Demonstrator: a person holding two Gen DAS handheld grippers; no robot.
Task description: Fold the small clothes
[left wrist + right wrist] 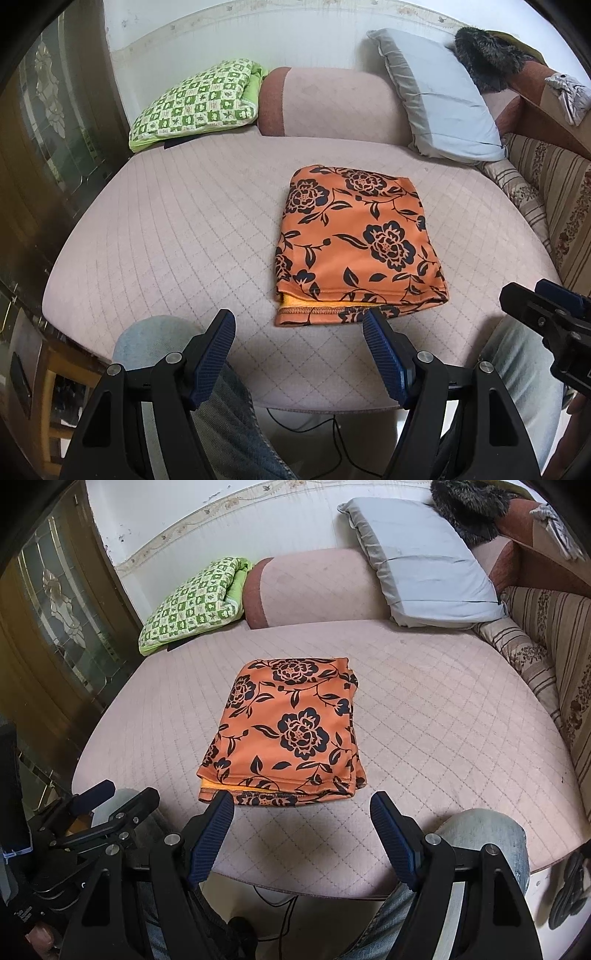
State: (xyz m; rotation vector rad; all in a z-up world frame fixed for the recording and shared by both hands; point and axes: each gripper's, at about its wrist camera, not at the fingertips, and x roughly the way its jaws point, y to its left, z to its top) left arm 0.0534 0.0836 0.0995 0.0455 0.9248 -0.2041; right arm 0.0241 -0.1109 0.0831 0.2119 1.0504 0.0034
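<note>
The orange floral garment [356, 243] lies folded flat at the centre of the frame on the pink quilted cushion [177, 229]. The left gripper [299, 332] and the right gripper [302, 812] are both wide and empty, low at the near edge, so the fold seems finished.

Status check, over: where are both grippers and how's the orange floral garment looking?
Left gripper open, empty. Right gripper open, empty. Orange floral garment lies folded on the pink quilted cushion, untouched. Nothing in the way.
</note>
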